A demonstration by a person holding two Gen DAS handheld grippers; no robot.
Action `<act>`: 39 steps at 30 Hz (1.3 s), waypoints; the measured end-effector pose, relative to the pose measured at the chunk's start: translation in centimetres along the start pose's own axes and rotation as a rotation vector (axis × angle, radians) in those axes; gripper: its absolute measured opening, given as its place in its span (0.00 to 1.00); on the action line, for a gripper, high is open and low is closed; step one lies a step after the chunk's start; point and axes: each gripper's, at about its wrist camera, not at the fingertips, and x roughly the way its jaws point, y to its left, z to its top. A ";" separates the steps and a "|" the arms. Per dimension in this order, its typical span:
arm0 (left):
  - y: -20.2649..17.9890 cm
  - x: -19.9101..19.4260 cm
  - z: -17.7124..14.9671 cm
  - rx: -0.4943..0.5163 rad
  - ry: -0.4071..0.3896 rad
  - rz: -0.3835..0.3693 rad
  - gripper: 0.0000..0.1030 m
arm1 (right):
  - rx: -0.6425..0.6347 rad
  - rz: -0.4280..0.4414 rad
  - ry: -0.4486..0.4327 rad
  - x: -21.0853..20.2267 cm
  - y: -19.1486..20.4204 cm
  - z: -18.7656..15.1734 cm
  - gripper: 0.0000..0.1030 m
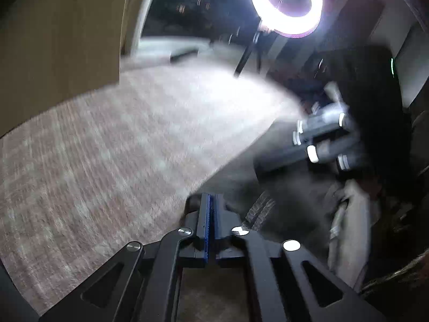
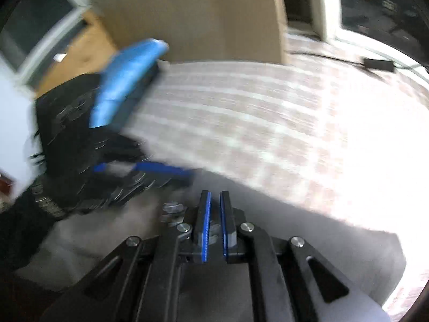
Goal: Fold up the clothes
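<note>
A grey garment (image 1: pixel 281 196) hangs from my grippers over a checked pink and white surface (image 1: pixel 120 147). My left gripper (image 1: pixel 211 201) is shut, its blue pads pressed together on the garment's edge. In the right wrist view the grey garment (image 2: pixel 295 214) spreads below and to the right of my right gripper (image 2: pixel 214 201), whose pads stand almost together on the cloth. The left gripper (image 2: pixel 150 169) shows there too, blurred, with a gloved hand (image 2: pixel 80 147) behind it. The right gripper (image 1: pixel 316 145) shows blurred in the left wrist view.
A bright ring lamp (image 1: pixel 287 2) on a stand is at the back. A brown panel (image 2: pixel 201 16) stands at the far side. A dark cable and adapter (image 2: pixel 378 64) lie at the far right. Both views are motion-blurred.
</note>
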 end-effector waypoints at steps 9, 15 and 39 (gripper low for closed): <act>-1.4 -2.0 0.3 0.028 -0.013 0.099 0.07 | -0.010 0.068 0.007 -0.6 0.3 -0.2 0.09; -1.6 -0.9 0.4 0.029 0.033 0.160 0.22 | 0.037 0.085 0.055 0.5 -1.1 -0.8 0.09; -15.9 8.7 5.3 0.112 0.184 0.070 0.14 | 0.132 0.254 -0.069 -7.5 -19.1 -9.2 0.09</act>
